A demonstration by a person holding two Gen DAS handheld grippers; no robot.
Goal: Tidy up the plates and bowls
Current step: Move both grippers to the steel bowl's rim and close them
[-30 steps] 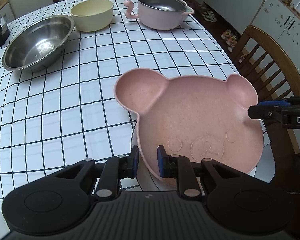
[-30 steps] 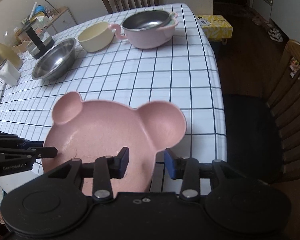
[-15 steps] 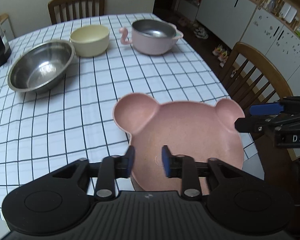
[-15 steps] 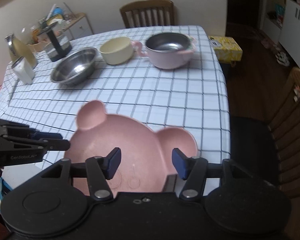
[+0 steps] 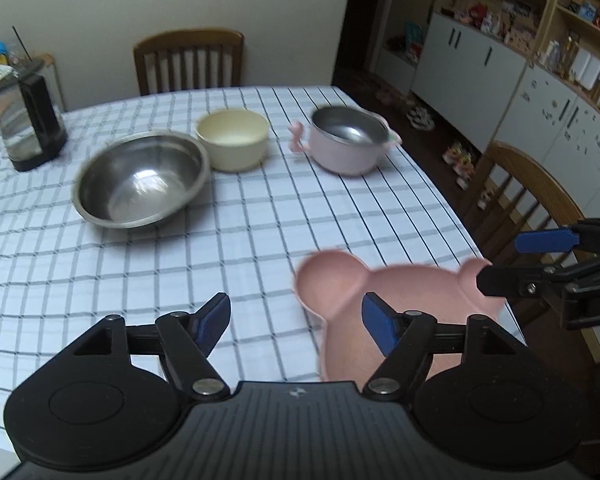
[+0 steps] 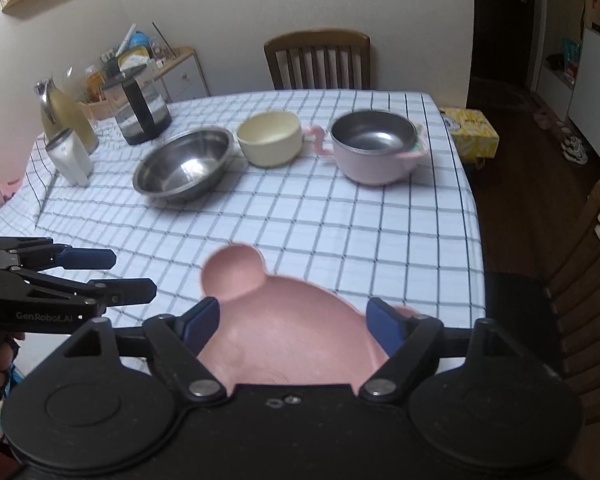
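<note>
Now both grippers are hovering above the near edge of the table (image 5: 180, 248), aimed toward the far chair (image 6: 318, 60). On the left gripper (image 5: 296, 318) the blue fingers are spreading wide with nothing between them, and only checked cloth is showing in the gap. Over on the right gripper (image 6: 292, 320) the fingers are gaping just as wide, framing the pink bear plate (image 6: 284, 328) without touching it.

That plate is lying flat at the table's near right corner, its two ears pointing away toward the bowls, its long axis running across the table edge.

Farther back, the steel bowl (image 5: 140, 180), cream bowl (image 5: 232, 144) and pink handled pot (image 5: 348, 144) are sitting in a row, just beside one another. A glass kettle (image 6: 142, 114) is standing at the far left, and white cabinets (image 5: 480, 64) are lining the right wall, with a yellow box (image 6: 470, 132) resting beyond the table's right edge.
</note>
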